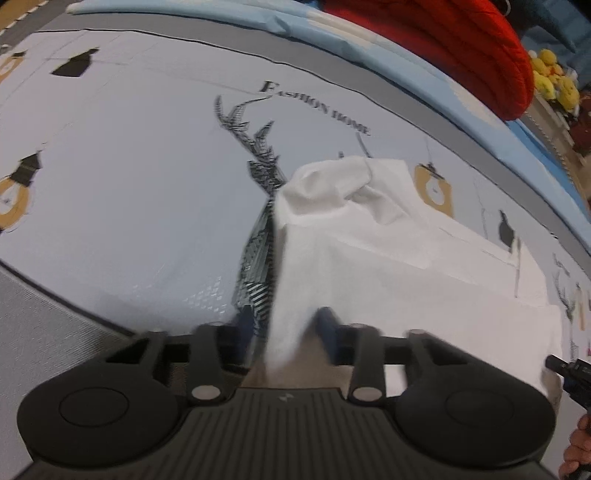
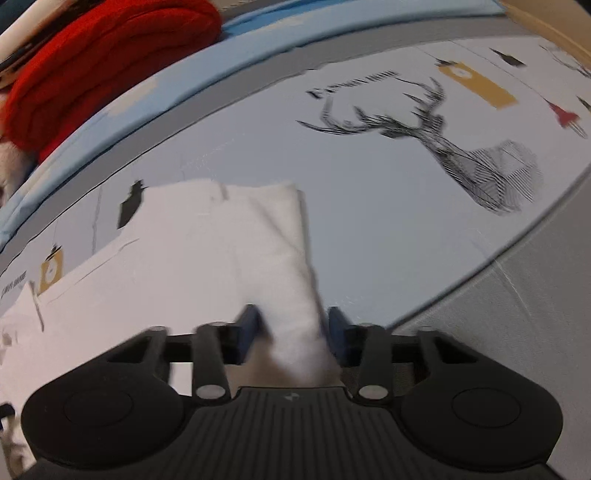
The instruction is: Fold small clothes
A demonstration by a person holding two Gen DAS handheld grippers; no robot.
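In the left wrist view, the gray sheet fills the frame from nine o'clock across to the center, printed with yellow bulbs, black tags, a striped deer and the words "FASHION HOME". At six o'clock sits the left gripper. A narrow corner of the white garment runs down between its blue fingers; the frame is blurred there, and the fingers stand a little apart from the cloth on each side, so I cannot tell whether they are clamped on it. From the center toward three o'clock the garment spreads flat on the sheet, with a rumpled hump at its far end. At one o'clock a red quilted bundle lies on light blue bedding, with yellow soft toys just beyond it. At four o'clock the tip of the right gripper touches the garment's near edge, with a hand below it.

In the right wrist view, the red bundle sits at ten o'clock on the blue bedding. The garment covers the frame from nine o'clock to the center, lying on the sheet. At six o'clock the right gripper has a folded corner of the garment between its blue fingers; blur again hides whether they press on it. The deer print lies at two o'clock.
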